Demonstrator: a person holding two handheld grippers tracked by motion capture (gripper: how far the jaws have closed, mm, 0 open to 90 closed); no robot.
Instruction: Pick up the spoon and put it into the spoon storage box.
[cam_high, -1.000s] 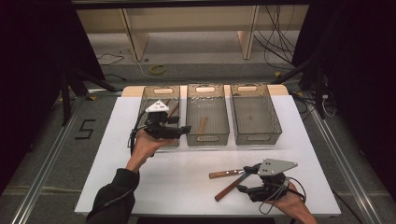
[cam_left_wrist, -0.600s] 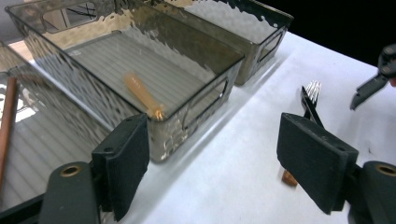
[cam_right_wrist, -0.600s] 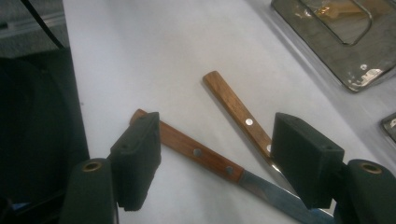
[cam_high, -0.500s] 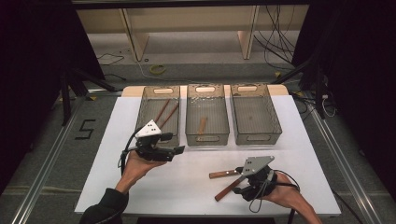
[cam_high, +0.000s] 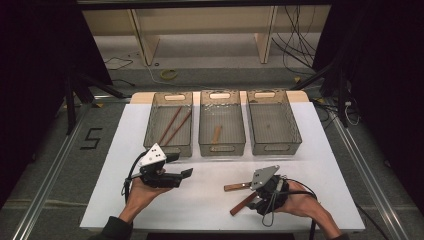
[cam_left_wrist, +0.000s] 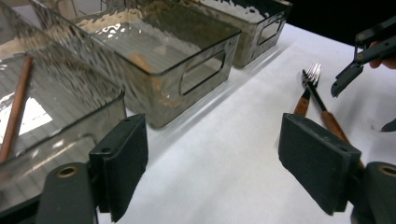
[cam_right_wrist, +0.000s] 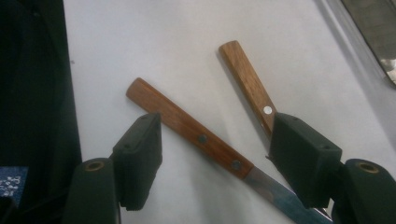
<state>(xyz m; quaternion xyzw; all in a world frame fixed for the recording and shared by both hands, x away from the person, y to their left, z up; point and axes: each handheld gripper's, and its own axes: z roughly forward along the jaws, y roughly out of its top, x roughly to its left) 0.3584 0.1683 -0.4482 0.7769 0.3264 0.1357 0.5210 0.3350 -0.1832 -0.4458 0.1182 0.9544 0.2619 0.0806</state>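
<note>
Two wooden-handled utensils lie on the white table near its front right: a knife (cam_high: 243, 204) (cam_right_wrist: 187, 126) and a fork (cam_high: 236, 187) (cam_right_wrist: 247, 84). My right gripper (cam_high: 251, 194) (cam_right_wrist: 217, 149) hovers open over them, and the knife's handle and blade pass between its jaws without touching the pads. My left gripper (cam_high: 186, 173) (cam_left_wrist: 212, 172) is held low at front left, pointing right toward the fork (cam_left_wrist: 312, 73) and knife (cam_left_wrist: 332, 125). Its jaws have just been opening and nothing is between them.
Three clear bins stand in a row at the back. The left bin (cam_high: 150, 131) holds two brown sticks, the middle bin (cam_high: 221, 149) a short wooden piece, and the right bin (cam_high: 295, 131) looks bare. The table's front edge is close to both hands.
My left gripper has come back from the left bin toward the front of the table and sunk lower. The right gripper has shifted left over the knife and fork.
</note>
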